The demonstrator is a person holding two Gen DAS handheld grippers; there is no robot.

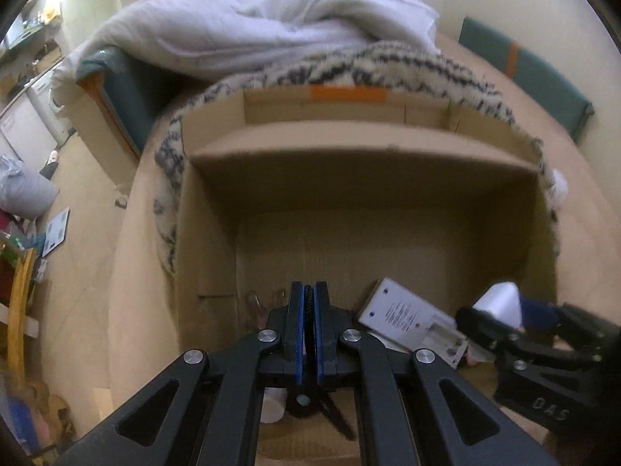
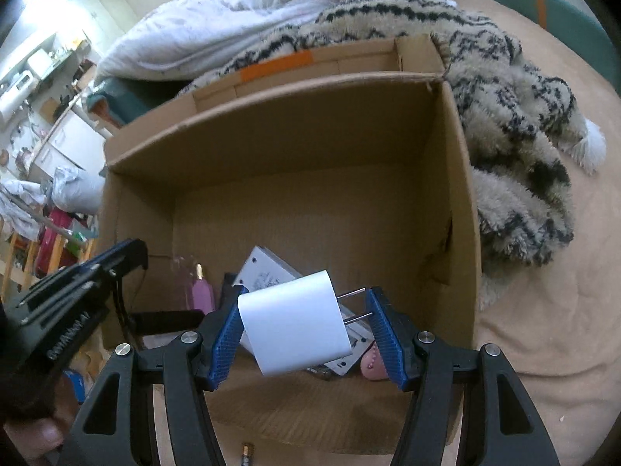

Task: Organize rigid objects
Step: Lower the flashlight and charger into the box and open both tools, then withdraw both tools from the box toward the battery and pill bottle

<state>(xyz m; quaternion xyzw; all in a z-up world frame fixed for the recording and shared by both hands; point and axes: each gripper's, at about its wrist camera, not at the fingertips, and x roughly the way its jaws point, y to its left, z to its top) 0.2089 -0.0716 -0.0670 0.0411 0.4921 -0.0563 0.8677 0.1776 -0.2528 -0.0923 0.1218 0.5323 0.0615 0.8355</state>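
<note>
An open cardboard box [image 1: 217,209] [image 2: 458,178] lies on a bed. In it are a white rectangular device [image 1: 403,318] [image 2: 268,272], a pink bottle [image 2: 203,291] and a black object [image 2: 167,320]. My left gripper [image 1: 309,291] is shut and empty over the box's near edge. My right gripper [image 2: 302,310] [image 1: 516,310] hangs over the box with its blue pads [image 2: 382,330] apart. A white plug adapter [image 2: 295,326] [image 1: 500,301] sits tilted between them, touching the left pad, its two prongs pointing at the right pad.
A fluffy patterned blanket [image 2: 516,116] [image 1: 388,66] lies behind and right of the box, a white duvet [image 1: 252,27] [image 2: 240,15] beyond it. A small battery [image 2: 247,452] lies on the beige sheet [image 2: 543,330] near the box. Room clutter stands far left.
</note>
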